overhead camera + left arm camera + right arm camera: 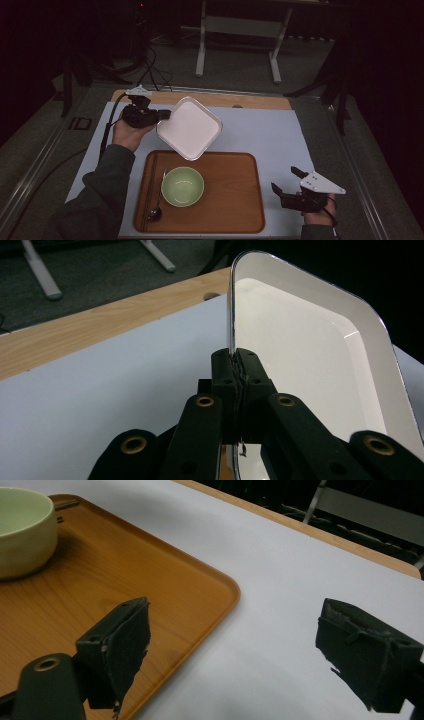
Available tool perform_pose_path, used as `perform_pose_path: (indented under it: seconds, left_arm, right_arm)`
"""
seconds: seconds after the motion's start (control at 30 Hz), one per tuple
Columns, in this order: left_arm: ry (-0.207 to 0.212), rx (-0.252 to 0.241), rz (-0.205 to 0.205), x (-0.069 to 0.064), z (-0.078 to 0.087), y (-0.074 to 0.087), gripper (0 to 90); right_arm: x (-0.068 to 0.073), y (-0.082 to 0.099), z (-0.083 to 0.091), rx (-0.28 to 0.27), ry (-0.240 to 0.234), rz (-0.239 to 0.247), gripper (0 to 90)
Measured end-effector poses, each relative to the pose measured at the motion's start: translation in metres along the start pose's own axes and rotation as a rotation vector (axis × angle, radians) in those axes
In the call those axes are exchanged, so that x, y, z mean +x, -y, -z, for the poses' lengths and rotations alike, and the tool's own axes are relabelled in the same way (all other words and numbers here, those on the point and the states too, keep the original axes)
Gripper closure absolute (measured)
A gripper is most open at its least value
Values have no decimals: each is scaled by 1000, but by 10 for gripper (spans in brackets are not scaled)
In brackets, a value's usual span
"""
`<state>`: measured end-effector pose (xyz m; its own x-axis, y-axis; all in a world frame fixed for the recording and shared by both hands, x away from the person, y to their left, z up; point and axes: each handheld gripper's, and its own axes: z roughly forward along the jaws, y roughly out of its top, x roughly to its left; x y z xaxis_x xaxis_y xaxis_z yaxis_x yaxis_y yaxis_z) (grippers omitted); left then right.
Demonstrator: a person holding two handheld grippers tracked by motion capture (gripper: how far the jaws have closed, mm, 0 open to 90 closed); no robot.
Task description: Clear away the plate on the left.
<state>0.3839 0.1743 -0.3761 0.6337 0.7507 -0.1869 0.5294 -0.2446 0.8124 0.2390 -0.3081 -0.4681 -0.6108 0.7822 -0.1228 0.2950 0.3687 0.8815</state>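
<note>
Your right gripper (286, 183) sits nearest, low over the pale blue-grey mat (280, 580), matte and smooth. Jaws spread wide, nothing between them; black pads look fabric-faced and frayed at the edges. Just off its left finger (120, 645): the rounded corner of the wooden tray (150, 605), orange-brown, visible grain, low raised rim.

Farther along the tray from that finger: a round pale-green bowl (182, 186), glazed. Beside it lie a dark spoon (156, 207) and dark chopsticks (151, 190), running along the tray's left edge.

Beyond the tray, your left gripper (162, 116) is clamped tight on the rim of a white square plate (190, 127): rounded corners, glossy, shallow raised lip. Pads (252, 377) meet on the thin edge, one either side. The plate extends away from the fingers, tilted, off the mat, its lower corner over the tray's far edge.

Past the fingertips: the light wood table edge (100, 325), clear grain.
</note>
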Motion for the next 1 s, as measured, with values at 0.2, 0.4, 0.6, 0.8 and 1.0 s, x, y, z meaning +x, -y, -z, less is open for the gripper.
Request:
perform_pose_path:
  seconds: [0.2, 0.4, 0.6, 0.8, 1.0]
  left_arm:
    - [20, 18, -31, -12, -11, -2, 891]
    - [40, 40, -77, -25, -23, -2, 891]
    - [68, 56, -105, -35, -35, 0, 891]
    - [95, 70, -131, -46, -45, -1, 891]
    - [117, 95, -162, -56, -55, 0, 891]
  right_arm:
    - [0, 0, 0, 0, 0, 0, 137]
    - [0, 0, 0, -2, 2, 1, 137]
    - [0, 0, 0, -1, 0, 0, 137]
    - [0, 0, 0, 0, 0, 0, 137]
    - [0, 0, 0, -2, 2, -1, 137]
